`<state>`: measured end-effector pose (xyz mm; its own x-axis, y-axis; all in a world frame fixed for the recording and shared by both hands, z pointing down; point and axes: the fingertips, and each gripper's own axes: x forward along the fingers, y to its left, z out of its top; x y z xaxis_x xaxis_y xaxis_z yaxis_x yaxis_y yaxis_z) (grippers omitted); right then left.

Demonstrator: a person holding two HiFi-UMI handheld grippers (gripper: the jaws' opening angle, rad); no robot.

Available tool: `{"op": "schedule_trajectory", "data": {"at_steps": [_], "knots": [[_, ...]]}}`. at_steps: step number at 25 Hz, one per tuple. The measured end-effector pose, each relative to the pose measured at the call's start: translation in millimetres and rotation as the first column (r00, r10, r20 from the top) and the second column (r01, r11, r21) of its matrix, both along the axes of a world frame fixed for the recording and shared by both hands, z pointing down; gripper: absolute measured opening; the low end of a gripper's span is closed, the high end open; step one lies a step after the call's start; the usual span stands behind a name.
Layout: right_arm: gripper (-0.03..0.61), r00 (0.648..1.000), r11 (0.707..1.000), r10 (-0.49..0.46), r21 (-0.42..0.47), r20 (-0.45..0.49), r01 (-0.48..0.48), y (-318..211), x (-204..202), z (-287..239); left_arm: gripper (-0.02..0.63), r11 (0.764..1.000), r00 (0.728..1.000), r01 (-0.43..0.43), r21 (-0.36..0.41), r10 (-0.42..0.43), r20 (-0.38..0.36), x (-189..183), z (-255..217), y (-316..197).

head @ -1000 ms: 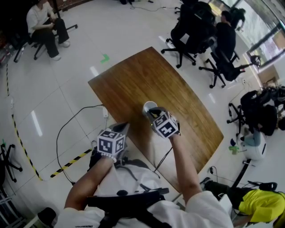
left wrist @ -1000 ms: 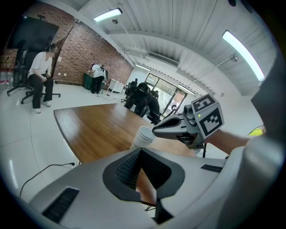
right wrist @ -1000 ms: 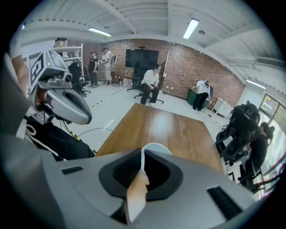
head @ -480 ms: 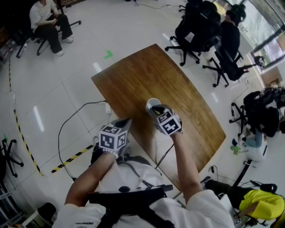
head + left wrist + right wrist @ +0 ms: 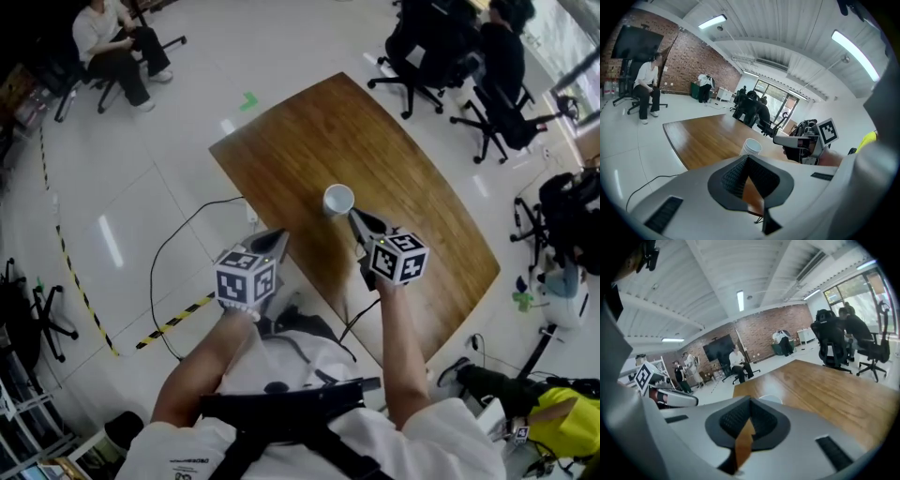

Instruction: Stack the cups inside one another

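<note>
A single white cup (image 5: 338, 200) stands upright, mouth up, on the wooden table (image 5: 309, 131); whether other cups sit inside it I cannot tell. My right gripper (image 5: 357, 218) hovers just beside it on the near right, apart from it. Its jaws have just been closing and are shut, with nothing between them. My left gripper (image 5: 274, 241) hangs over the table's near left edge, shut and empty. The left gripper view shows the cup (image 5: 752, 146) ahead, with the right gripper (image 5: 780, 139) to its right. In the right gripper view only the cup's rim (image 5: 771, 400) shows above the jaws.
Black office chairs (image 5: 441, 47) with seated people stand past the table's far right edge. Another person sits on a chair (image 5: 112, 42) at the far left. A black cable (image 5: 178, 248) and yellow-black floor tape (image 5: 173, 323) lie left of the table.
The right gripper, which was at the cup's rim, has let go, drawn back and up, rolled, and shut. The cup stays on the table. The left gripper has risen a little.
</note>
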<state>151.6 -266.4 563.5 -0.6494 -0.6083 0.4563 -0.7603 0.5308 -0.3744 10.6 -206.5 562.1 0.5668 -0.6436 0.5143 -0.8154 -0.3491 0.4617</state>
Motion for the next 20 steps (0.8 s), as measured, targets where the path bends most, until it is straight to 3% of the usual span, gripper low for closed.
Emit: {"op": "schedule_trajectory", "data": {"at_steps": [9,20], "knots": [[0.002,0.959,0.98,0.194,0.002,0.206,-0.199,41.7,12.7,-16.9,-0.005,0.995,0.994,-0.095,0.044,0.092,0.056,-11.1,-22.0,17.4],[0.002,0.894,0.916,0.386,0.023,0.227,-0.401,116.9,-18.2,-45.6,-0.003,0.972,0.976,-0.217,0.086,0.219,-0.015,-48.2,-36.6,54.4]]}}
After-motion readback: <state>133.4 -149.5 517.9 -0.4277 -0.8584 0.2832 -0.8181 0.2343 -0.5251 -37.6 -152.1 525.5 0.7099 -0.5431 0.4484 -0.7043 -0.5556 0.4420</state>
